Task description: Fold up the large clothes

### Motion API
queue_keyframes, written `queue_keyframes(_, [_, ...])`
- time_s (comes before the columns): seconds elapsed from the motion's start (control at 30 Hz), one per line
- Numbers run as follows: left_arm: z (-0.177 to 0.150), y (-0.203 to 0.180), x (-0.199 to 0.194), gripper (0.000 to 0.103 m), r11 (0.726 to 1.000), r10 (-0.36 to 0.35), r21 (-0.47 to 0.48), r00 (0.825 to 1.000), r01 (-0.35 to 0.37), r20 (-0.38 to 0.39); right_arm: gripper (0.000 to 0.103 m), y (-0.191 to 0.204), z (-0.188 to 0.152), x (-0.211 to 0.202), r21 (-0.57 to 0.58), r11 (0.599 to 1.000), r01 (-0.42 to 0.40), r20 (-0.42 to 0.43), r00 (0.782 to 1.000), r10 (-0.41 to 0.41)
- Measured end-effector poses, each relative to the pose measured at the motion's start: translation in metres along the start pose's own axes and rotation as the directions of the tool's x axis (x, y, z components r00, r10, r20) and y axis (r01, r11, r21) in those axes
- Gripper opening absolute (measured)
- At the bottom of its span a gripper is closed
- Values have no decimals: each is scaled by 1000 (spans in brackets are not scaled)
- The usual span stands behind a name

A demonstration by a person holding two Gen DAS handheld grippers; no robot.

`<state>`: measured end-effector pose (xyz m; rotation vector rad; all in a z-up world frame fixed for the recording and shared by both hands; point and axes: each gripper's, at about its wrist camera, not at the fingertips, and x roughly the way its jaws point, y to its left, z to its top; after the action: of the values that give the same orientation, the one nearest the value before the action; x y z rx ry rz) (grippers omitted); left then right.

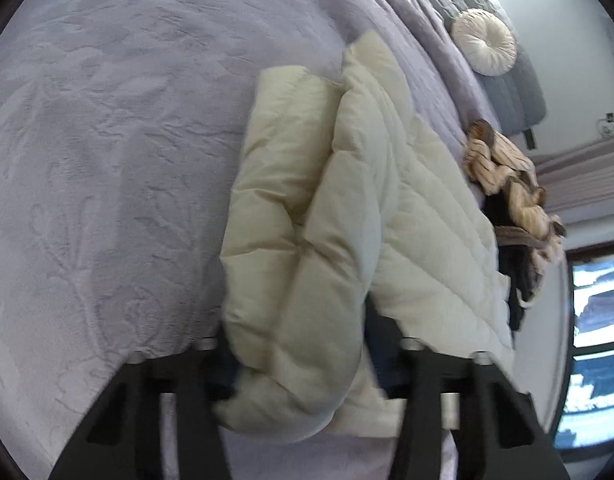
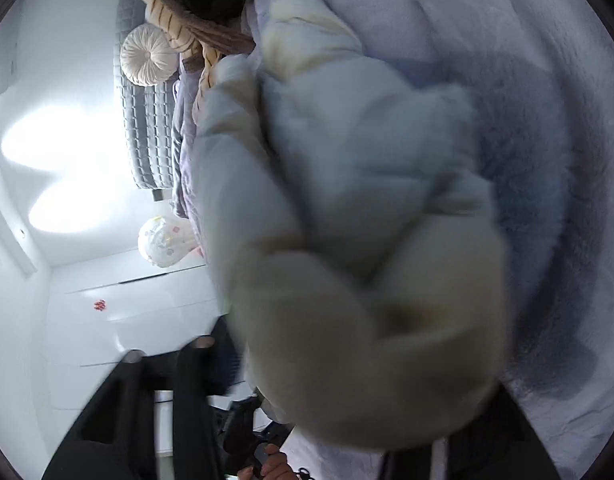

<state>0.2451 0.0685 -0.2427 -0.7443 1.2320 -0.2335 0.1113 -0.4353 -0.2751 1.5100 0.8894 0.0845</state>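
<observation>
Cream quilted jacket bunched between both black tongs: left tongs clamp its padded fold; right tongs grip another blurred fold. Jacket drapes on lilac bed. Beyond: striped clothes, round cushion, grey headboard.

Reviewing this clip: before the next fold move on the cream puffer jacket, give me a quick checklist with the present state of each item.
1. Left gripper has the cream quilted puffer jacket between its fingers: ok, padding fills the gap.
2. Right gripper has jacket fabric: ok by appearance; bunched padding hides one finger.
3. Jacket laid flat: not ok, it is bunched and bulging.
4. Bare lilac embossed bedspread beside the jacket: ok.
5. Striped beige garment pile apart from the jacket: cannot tell, they look adjacent.
6. Right wrist view sharp: not ok, blurred.
</observation>
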Motion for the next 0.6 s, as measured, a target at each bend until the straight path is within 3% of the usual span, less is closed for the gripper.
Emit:
queue_keyframes(0.07, [2, -6, -4, 35, 999, -11, 30, 1000, 11, 2, 33, -1, 0, 0, 4, 1000, -25, 0, 1000, 25])
queue_keyframes(0.17, [4, -16, -15, 33, 996, -28, 80, 1000, 27, 12, 28, 0, -3, -3, 3, 998, -68, 0, 998, 68])
queue_keyframes(0.4, [-4, -20, -49, 33, 990, -62, 131, 998, 61, 9, 26, 8, -18, -21, -9, 993, -116, -2, 993, 116])
queue_keyframes(0.6, [-32, -9, -82, 33, 982, -46, 184, 999, 50, -24, 26, 4, -42, -38, 1, 989, -146, -14, 989, 146])
